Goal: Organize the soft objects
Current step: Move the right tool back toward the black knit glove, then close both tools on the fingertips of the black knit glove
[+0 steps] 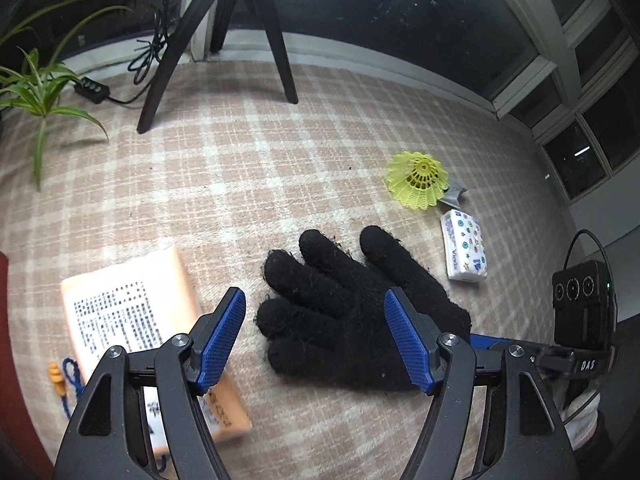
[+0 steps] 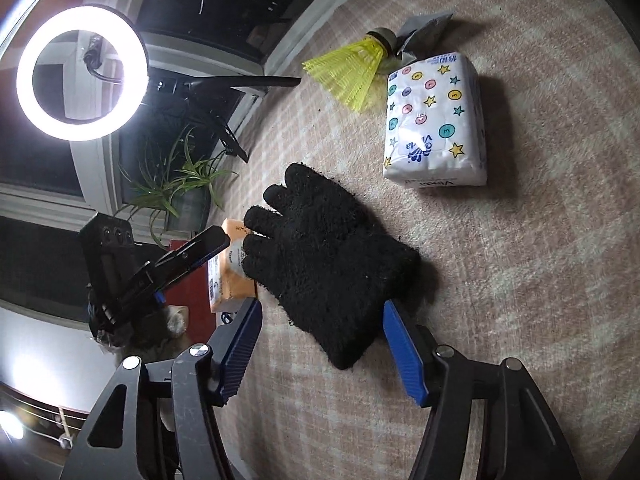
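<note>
A black knitted glove [image 1: 352,304] lies flat on the checked blanket [image 1: 248,168], fingers pointing away. My left gripper [image 1: 316,336] is open, its blue pads on either side of the glove's fingers, just above it. My right gripper [image 2: 320,352] is open at the glove's [image 2: 324,256] cuff end, pads either side of the cuff. A white tissue pack with coloured dots [image 1: 464,250] lies right of the glove, also in the right wrist view [image 2: 434,124]. An orange tissue pack [image 1: 132,320] lies left, also in the right wrist view [image 2: 228,264].
A yellow shuttlecock [image 1: 418,180] lies beyond the white pack, also in the right wrist view [image 2: 352,68]. Black tripod legs [image 1: 168,64] and a cable remote [image 1: 90,88] stand at the blanket's far edge. A plant [image 1: 36,88] is far left. Orange earplugs on a blue cord [image 1: 60,380] lie near left.
</note>
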The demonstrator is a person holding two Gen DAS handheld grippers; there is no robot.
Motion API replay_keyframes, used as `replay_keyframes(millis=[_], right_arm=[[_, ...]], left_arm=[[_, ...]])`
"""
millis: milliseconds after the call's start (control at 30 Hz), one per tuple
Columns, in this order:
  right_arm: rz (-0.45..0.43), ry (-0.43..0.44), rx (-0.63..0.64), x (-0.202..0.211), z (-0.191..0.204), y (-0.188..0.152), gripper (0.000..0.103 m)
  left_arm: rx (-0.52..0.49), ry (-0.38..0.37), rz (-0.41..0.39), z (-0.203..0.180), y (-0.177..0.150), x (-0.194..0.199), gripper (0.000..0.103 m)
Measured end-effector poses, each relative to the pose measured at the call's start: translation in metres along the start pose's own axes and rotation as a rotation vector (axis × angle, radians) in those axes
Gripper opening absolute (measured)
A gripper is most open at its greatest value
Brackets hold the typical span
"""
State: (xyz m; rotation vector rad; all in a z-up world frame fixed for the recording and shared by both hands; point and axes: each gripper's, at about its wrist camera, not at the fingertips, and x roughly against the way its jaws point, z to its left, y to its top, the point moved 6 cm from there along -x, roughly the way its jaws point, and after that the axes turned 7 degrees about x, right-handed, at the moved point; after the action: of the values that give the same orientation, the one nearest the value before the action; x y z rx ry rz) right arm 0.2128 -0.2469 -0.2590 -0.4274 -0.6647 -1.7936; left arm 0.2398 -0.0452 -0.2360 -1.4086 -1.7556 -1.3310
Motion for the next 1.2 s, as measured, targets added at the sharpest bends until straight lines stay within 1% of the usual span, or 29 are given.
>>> replay_keyframes(millis=[67,167,267,433,500,600,700,733,800,833,867,900,933,1033,1100,1133,1200], right_arm=[[0.004,-0.002,-0.009,-0.003,-0.003,0.000,0.059],[0.009,0.002,-0.027,-0.003,-0.006,-0.002,0.058],[0.010,0.034,-0.046,-0.004,-0.007,-0.003,0.056],[0.008,0.045,-0.038,-0.007,-0.001,0.001,0.053],[0.012,0.036,-0.022,-0.009,0.002,0.002,0.051],[0.023,0.022,-0.004,-0.015,0.004,0.004,0.049],[0.035,-0.006,0.019,-0.022,0.006,0.005,0.044],[0.039,-0.020,0.036,-0.025,0.007,0.005,0.043],[0.044,-0.033,0.056,-0.027,0.009,0.004,0.042],[0.046,-0.036,0.065,-0.028,0.011,0.004,0.041],[0.047,-0.040,0.070,-0.029,0.011,0.004,0.040],[0.047,-0.045,0.077,-0.030,0.012,0.005,0.039],[0.047,-0.047,0.080,-0.030,0.012,0.005,0.039],[0.046,-0.051,0.084,-0.033,0.014,0.005,0.036],[0.048,-0.060,0.093,-0.035,0.014,0.006,0.035],[0.049,-0.065,0.099,-0.036,0.015,0.006,0.035],[0.050,-0.073,0.109,-0.037,0.016,0.006,0.033]], left_arm=[[0.005,-0.006,0.008,-0.001,0.001,-0.003,0.071],[0.019,0.001,-0.004,0.002,0.005,-0.004,0.071],[0.026,0.007,0.015,0.006,0.005,-0.011,0.071],[0.037,0.023,0.025,0.011,0.006,-0.018,0.071],[0.031,0.026,0.024,0.010,0.007,-0.021,0.070],[-0.002,0.049,0.048,0.004,0.002,-0.031,0.068],[-0.067,0.092,0.063,-0.003,-0.004,-0.039,0.058],[-0.084,0.097,0.065,-0.005,-0.006,-0.041,0.052],[-0.110,0.113,0.052,-0.008,-0.008,-0.042,0.047],[-0.110,0.110,0.050,-0.007,-0.008,-0.043,0.039],[-0.103,0.095,0.050,-0.007,-0.008,-0.043,0.029],[-0.092,0.073,0.054,-0.006,-0.009,-0.043,0.026],[-0.089,0.065,0.051,-0.006,-0.009,-0.042,0.025],[-0.108,0.065,0.043,-0.006,-0.012,-0.041,0.017],[-0.121,0.065,0.037,-0.006,-0.014,-0.039,0.014],[-0.125,0.063,0.035,-0.008,-0.015,-0.037,0.009],[-0.135,0.054,0.028,-0.010,-0.017,-0.033,0.007]])
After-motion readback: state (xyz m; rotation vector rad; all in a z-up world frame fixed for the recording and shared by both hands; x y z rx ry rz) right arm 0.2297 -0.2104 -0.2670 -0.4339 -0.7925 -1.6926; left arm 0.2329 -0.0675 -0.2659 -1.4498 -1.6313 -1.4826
